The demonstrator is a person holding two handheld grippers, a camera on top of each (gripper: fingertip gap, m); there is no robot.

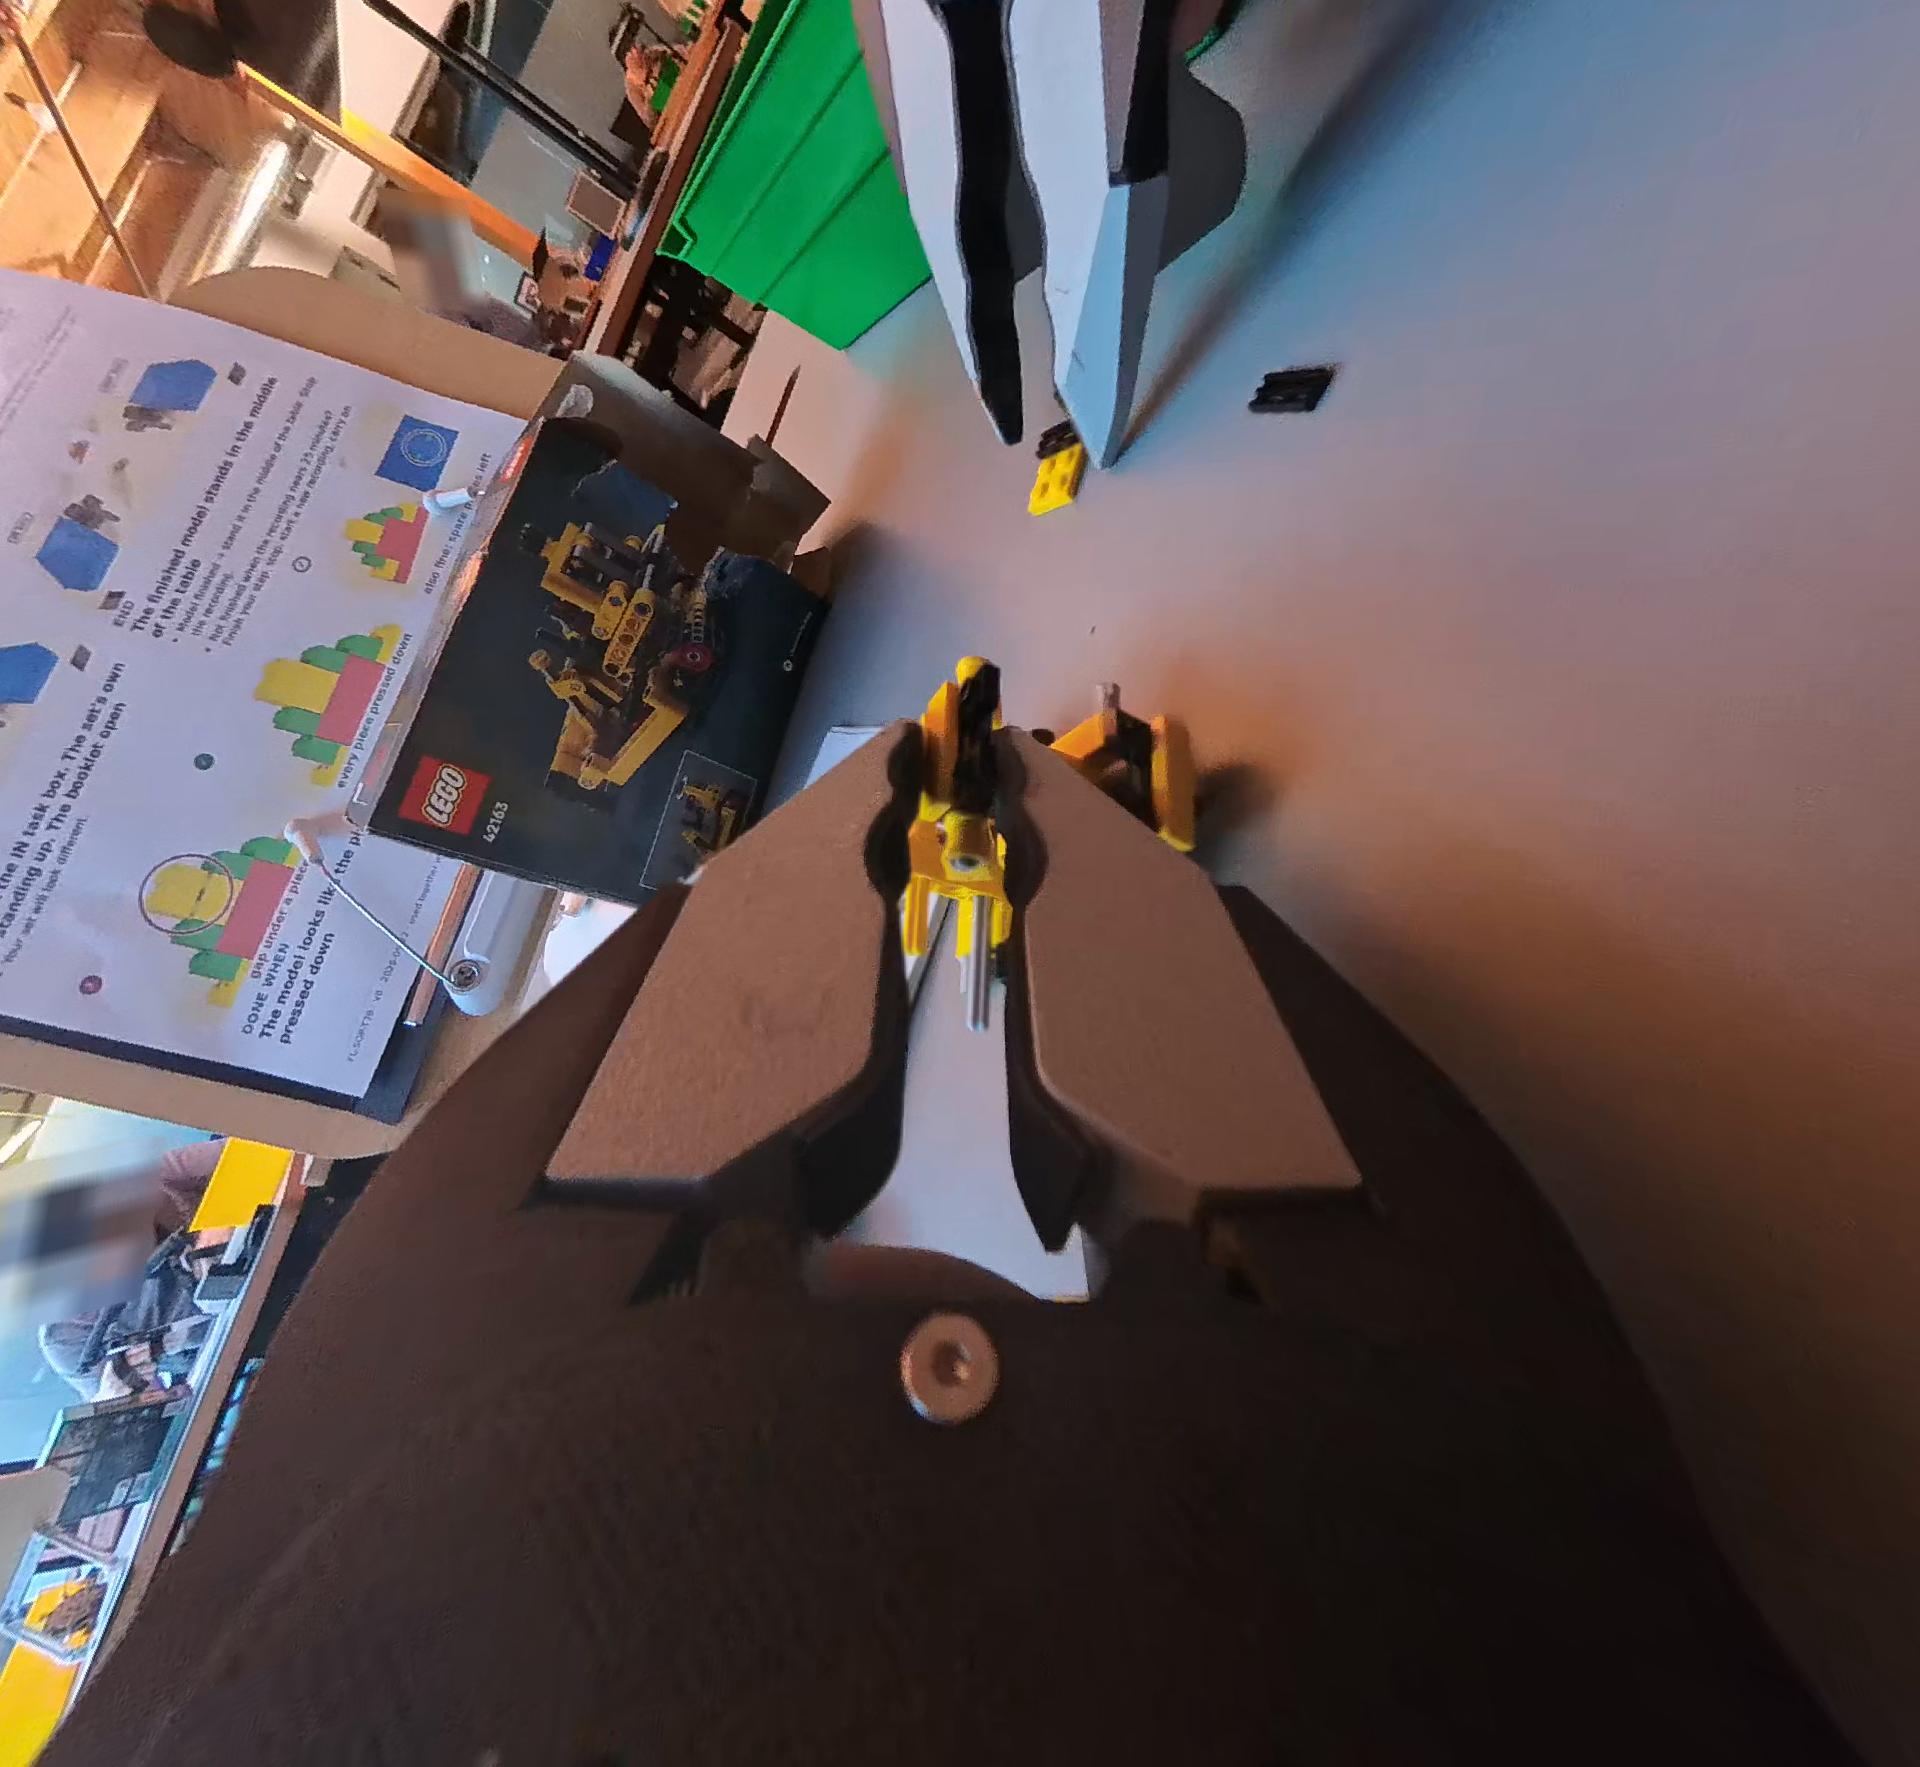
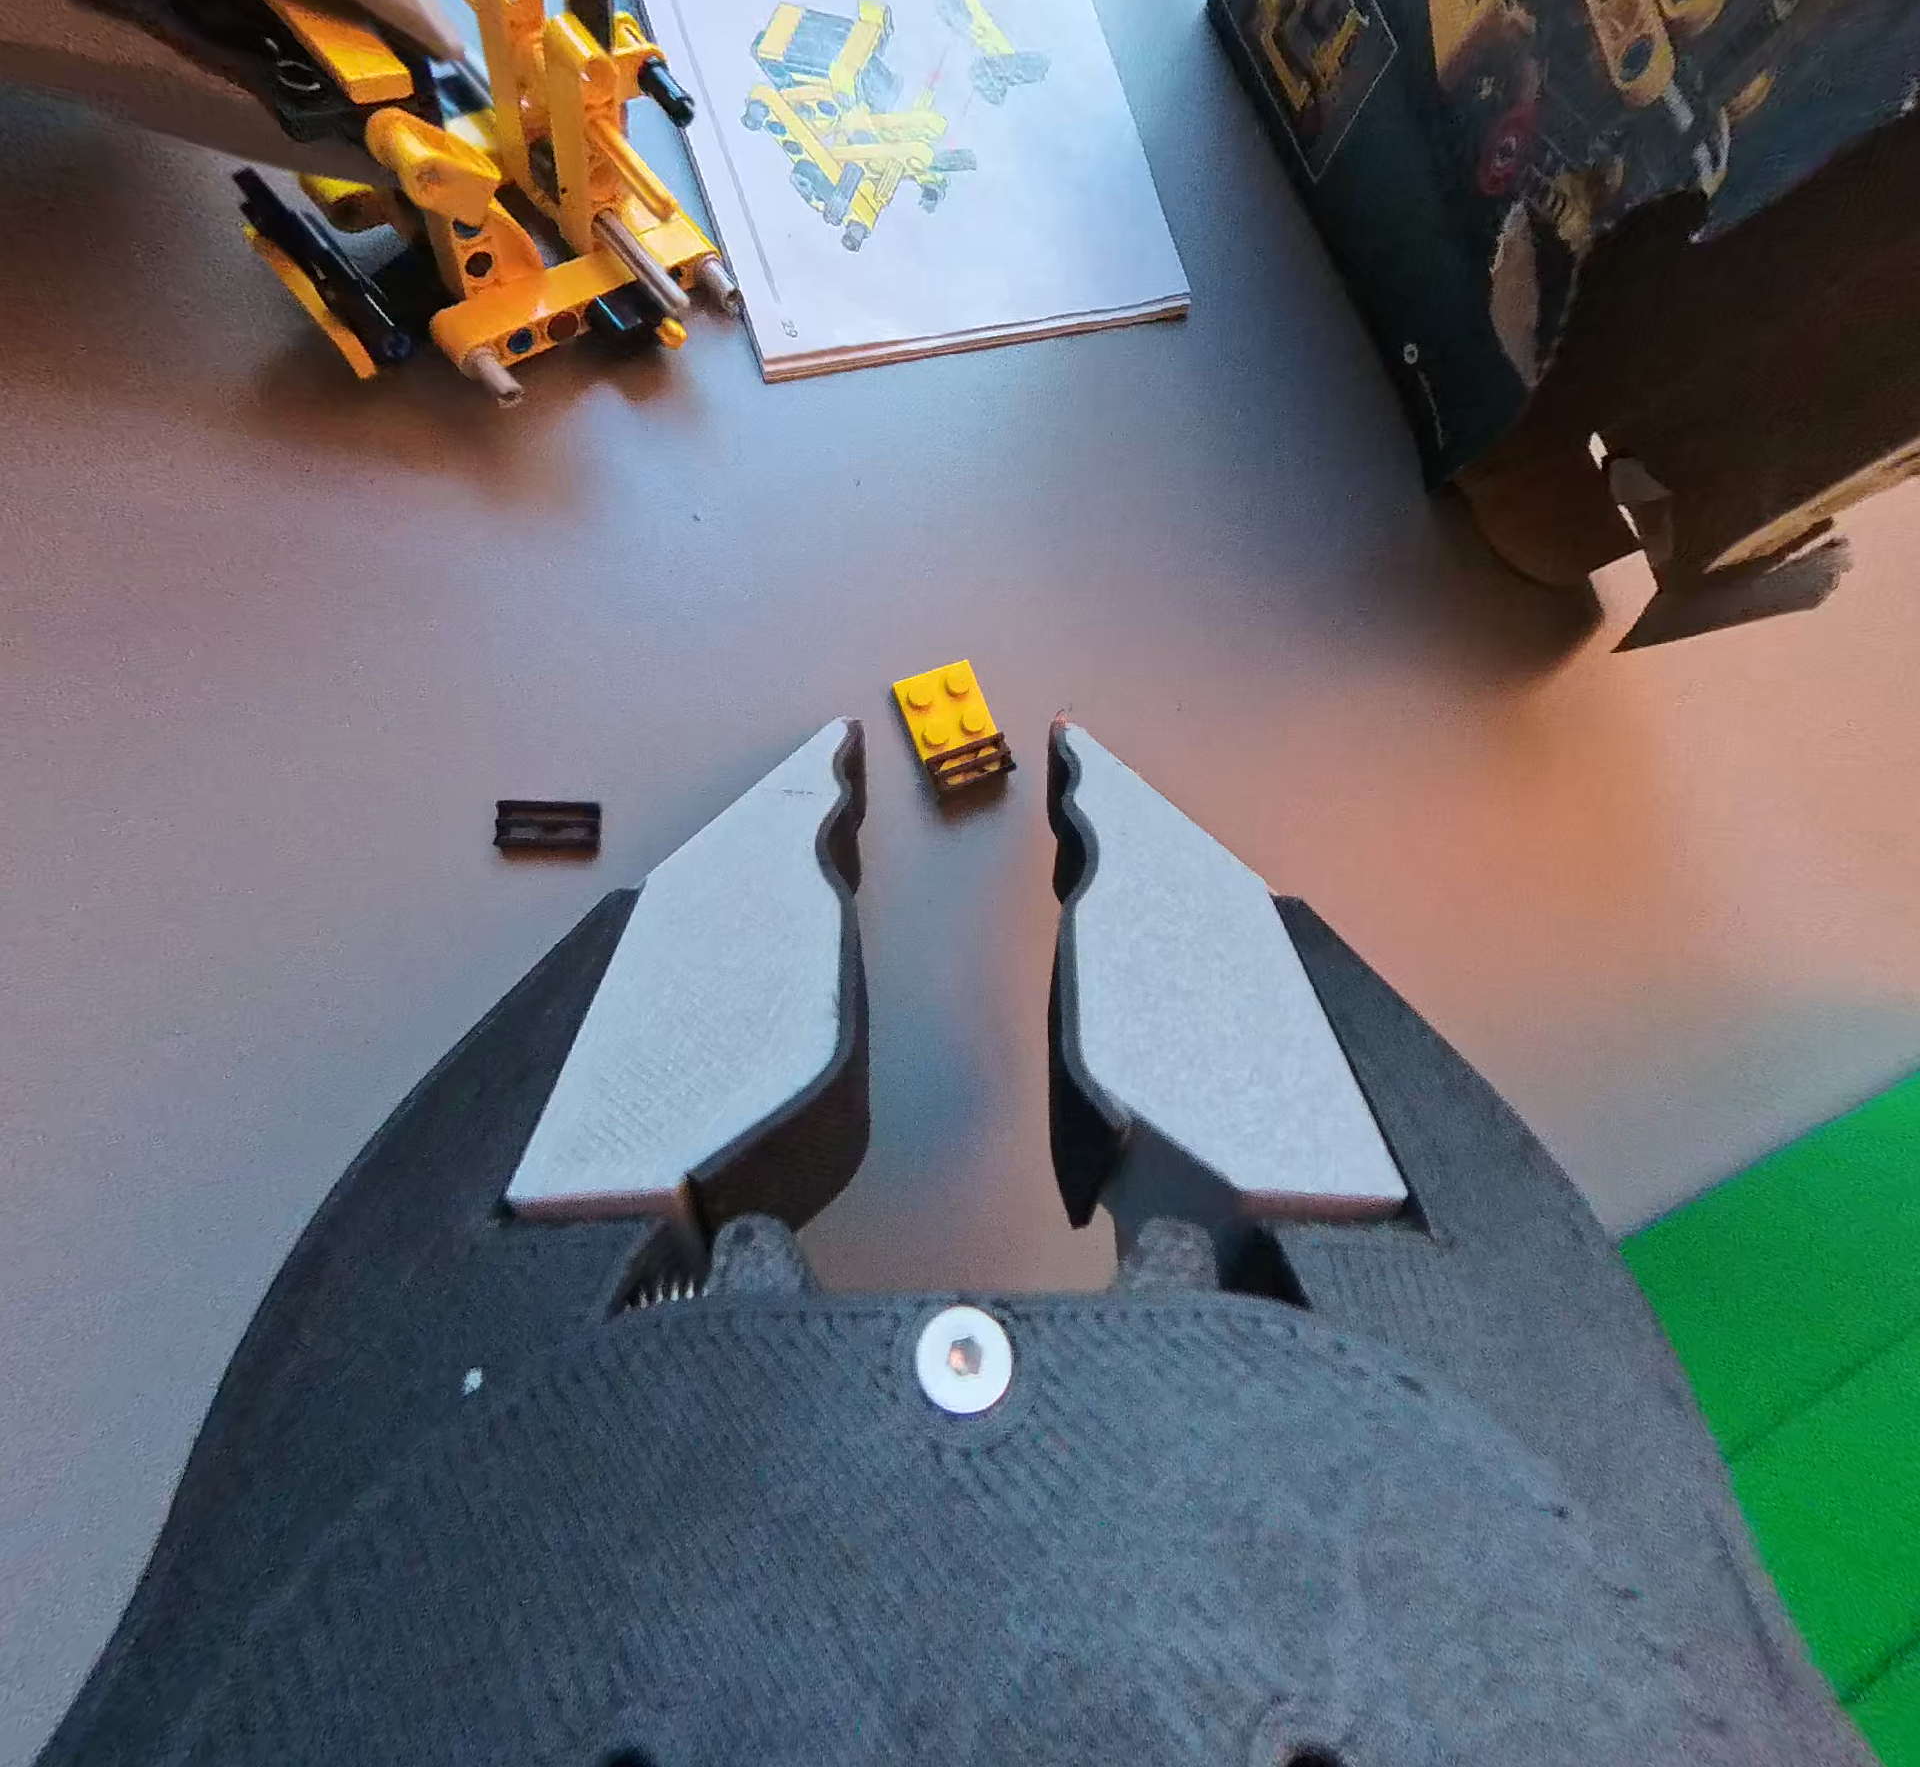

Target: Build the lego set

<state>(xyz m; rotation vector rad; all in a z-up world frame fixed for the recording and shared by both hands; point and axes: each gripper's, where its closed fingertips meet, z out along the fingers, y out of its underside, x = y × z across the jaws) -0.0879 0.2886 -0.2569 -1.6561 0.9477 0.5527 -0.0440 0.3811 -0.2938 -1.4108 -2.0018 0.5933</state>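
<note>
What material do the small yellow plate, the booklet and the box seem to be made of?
Yellow plate: hard plastic, it seems, smooth and slightly glossy, with moulded round studs.
Booklet: paper, matt, thin stacked page edges showing.
Box: printed cardboard, probably; its torn flap shows a brown raw edge.

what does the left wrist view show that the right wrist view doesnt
Only the left wrist view: a printed sheet on a clipboard and the left tongs shut on the yellow model.

Only the right wrist view: the open instruction booklet and the gap of the open right tongs.

Both: the small yellow plate, the loose black piece, the set box, a green bin and the grey table.
</note>
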